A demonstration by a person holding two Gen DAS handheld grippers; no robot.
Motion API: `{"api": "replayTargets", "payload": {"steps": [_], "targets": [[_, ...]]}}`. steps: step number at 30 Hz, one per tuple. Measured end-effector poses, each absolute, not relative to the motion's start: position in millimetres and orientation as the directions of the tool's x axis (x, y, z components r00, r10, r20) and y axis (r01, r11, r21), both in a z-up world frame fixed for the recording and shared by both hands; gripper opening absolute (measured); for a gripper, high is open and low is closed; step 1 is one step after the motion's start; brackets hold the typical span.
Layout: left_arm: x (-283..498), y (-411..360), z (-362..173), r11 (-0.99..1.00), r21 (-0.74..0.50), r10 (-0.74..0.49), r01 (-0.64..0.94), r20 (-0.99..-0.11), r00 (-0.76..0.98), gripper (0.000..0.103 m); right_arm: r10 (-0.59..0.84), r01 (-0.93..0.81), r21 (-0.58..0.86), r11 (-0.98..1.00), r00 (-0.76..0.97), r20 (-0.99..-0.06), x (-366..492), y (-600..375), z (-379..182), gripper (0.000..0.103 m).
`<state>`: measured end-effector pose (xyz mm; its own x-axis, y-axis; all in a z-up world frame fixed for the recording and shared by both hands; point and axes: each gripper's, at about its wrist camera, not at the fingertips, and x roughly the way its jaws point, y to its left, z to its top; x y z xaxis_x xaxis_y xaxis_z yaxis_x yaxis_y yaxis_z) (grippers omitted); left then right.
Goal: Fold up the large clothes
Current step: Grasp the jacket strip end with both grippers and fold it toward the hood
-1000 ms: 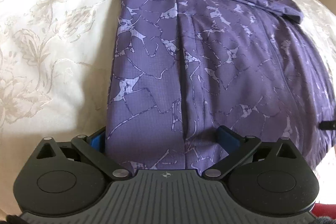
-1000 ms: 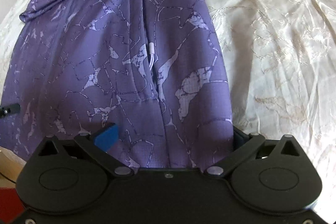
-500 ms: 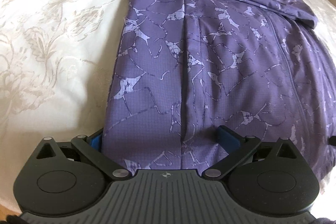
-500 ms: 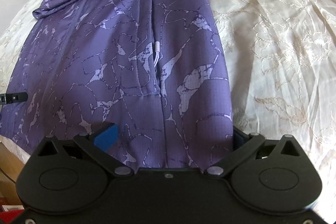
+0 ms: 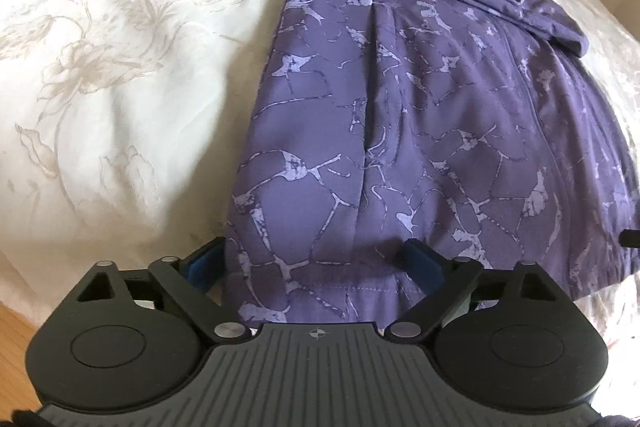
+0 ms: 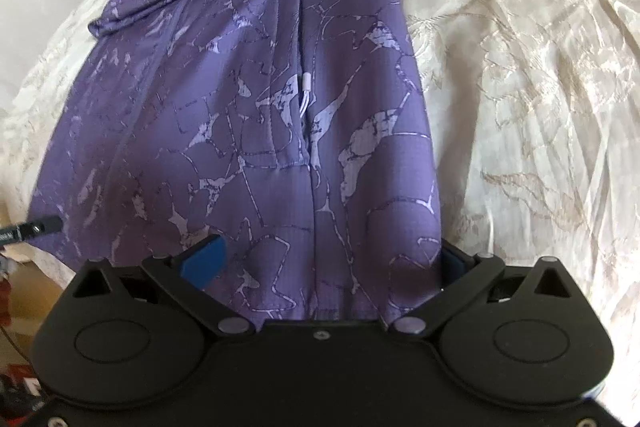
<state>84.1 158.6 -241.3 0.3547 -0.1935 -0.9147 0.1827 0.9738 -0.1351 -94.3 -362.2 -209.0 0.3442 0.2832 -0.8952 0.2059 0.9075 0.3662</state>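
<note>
A purple patterned garment (image 5: 420, 115) lies spread on a cream floral bedspread (image 5: 120, 67). It also shows in the right wrist view (image 6: 248, 131), with a white zipper pull (image 6: 305, 87) near its middle. My left gripper (image 5: 316, 263) has its jaws wide apart, and the near hem of the garment lies between the blue pads (image 5: 424, 263). My right gripper (image 6: 324, 259) also stands wide open, with the garment's near right edge between its pads (image 6: 204, 259). Neither gripper pinches the cloth. The far end of the garment is bunched in folds.
The bed's near edge and a wooden floor (image 5: 16, 331) show at the lower left of the left wrist view. The tip of the other gripper (image 6: 32, 227) pokes in at the left of the right wrist view. Bedspread (image 6: 540, 107) stretches to the right.
Both grippers have pulled back toward the near edge of the bed, so more of the garment and the bed's edge show. The jaws stay wide open.
</note>
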Motion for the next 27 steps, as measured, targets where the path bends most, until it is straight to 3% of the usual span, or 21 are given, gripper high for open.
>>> {"api": "replayTargets", "payload": {"steps": [3,5,7,8,9,10,11,14,21,27], "targets": [[89.0,158.5,-236.7,0.969,-0.152,-0.213,0.194,-0.911,0.354,0.078,0.310,0.250,0.411,0.877,0.359,-0.880,-95.9,-372.3,-207.4,0.100],[90.8,155.5,-233.8,0.966,-0.159,-0.224,0.201,-0.906,0.358,0.066,0.309,0.286,0.425,0.859,0.371,-0.875,-98.8,-381.1,-205.0,0.089],[93.1,153.0,-233.3,0.963,-0.171,-0.237,0.210,-0.907,0.349,0.057,0.303,0.309,0.427,0.850,0.375,-0.876,-103.1,-387.7,-204.0,0.056],[93.6,151.4,-234.4,0.959,-0.179,-0.247,0.218,-0.906,0.344,0.045,0.316,0.312,0.440,0.842,0.376,-0.871,-104.5,-389.3,-203.7,0.048],[93.6,151.0,-234.3,0.955,-0.193,-0.263,0.226,-0.903,0.339,0.038,0.334,0.313,0.457,0.833,0.375,-0.865,-106.3,-392.0,-203.2,0.027],[92.3,150.0,-232.9,0.954,-0.198,-0.267,0.224,-0.902,0.340,0.026,0.351,0.311,0.475,0.823,0.378,-0.857,-108.3,-394.4,-201.8,0.020],[92.7,149.5,-230.2,0.954,-0.207,-0.273,0.216,-0.899,0.342,0.018,0.360,0.312,0.487,0.816,0.386,-0.849,-109.5,-395.3,-198.3,0.018],[92.7,151.2,-217.2,0.951,-0.243,-0.298,0.190,-0.885,0.358,0.011,0.408,0.341,0.561,0.754,0.426,-0.807,-113.5,-404.7,-189.3,0.014],[104.4,162.6,-167.7,0.899,-0.424,-0.428,0.109,-0.797,0.426,0.008,0.466,0.351,0.698,0.624,0.549,-0.694,-113.5,-423.7,-151.6,0.013],[154.5,169.8,-128.1,0.814,-0.575,-0.529,0.078,-0.680,0.508,0.009,0.422,0.335,0.797,0.503,0.710,-0.564,-69.1,-441.8,-114.0,0.013]]}}
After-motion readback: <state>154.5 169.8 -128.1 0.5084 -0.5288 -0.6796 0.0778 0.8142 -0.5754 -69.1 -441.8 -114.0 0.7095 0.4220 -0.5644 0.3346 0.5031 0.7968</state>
